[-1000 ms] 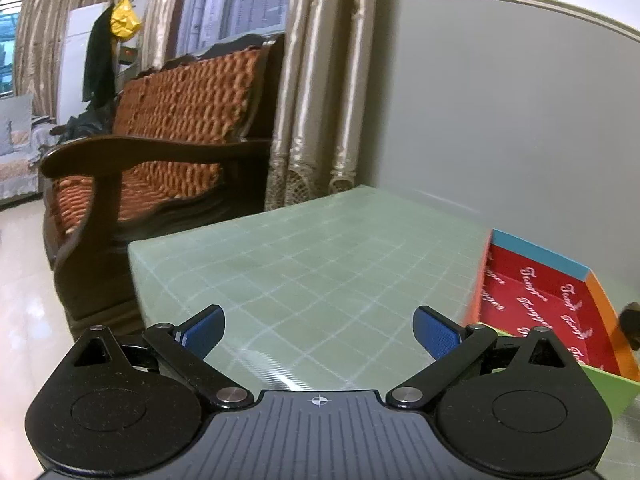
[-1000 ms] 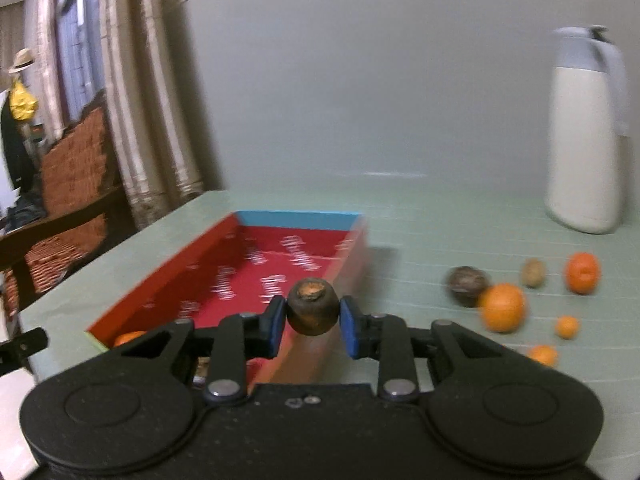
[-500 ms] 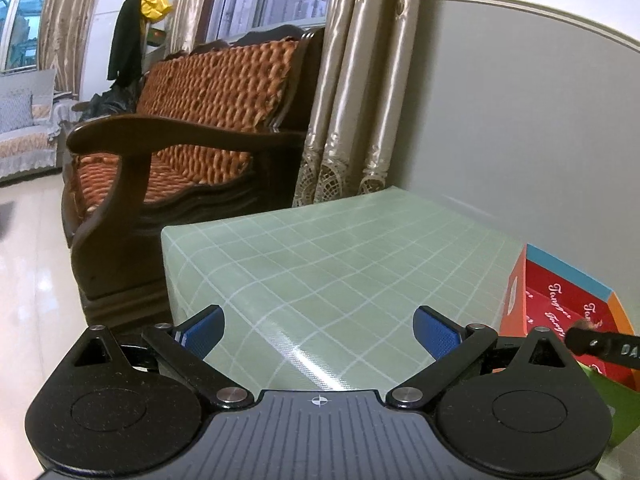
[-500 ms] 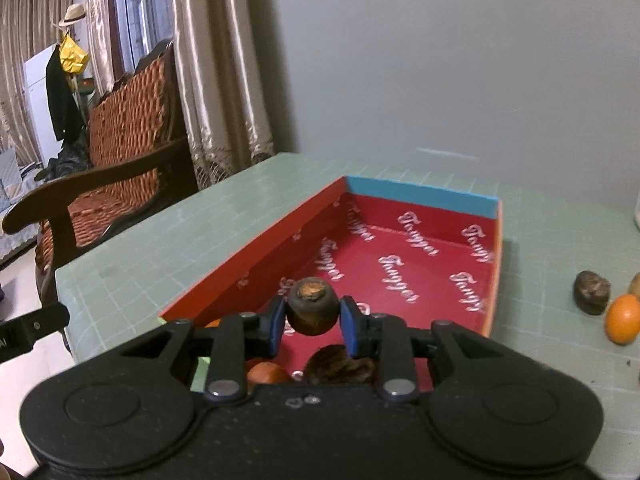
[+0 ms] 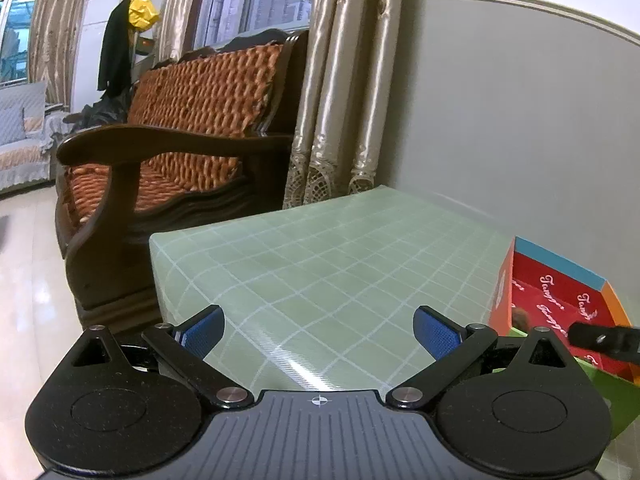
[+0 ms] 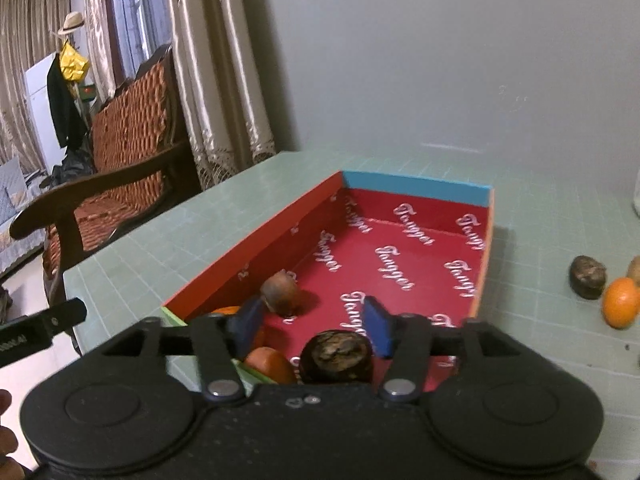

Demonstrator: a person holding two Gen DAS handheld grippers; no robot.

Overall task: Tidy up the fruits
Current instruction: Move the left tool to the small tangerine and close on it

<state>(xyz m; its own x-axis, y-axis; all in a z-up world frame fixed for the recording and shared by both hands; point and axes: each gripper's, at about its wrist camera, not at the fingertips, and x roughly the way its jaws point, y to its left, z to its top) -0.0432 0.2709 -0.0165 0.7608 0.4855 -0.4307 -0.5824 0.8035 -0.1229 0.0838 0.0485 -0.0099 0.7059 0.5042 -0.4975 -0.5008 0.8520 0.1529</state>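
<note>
My right gripper is open and empty above the near end of the red box. A small brown fruit lies on the box floor just beyond the left finger. A dark brown fruit and an orange fruit lie in the box close below the gripper. My left gripper is open and empty over the green table, left of the box.
On the table right of the box lie a dark brown fruit and an orange. A wooden sofa stands past the table's left edge. A grey wall runs behind the table.
My right gripper has opened and let go of the small brown fruit, which now lies in the box. The left gripper has shifted only slightly.
</note>
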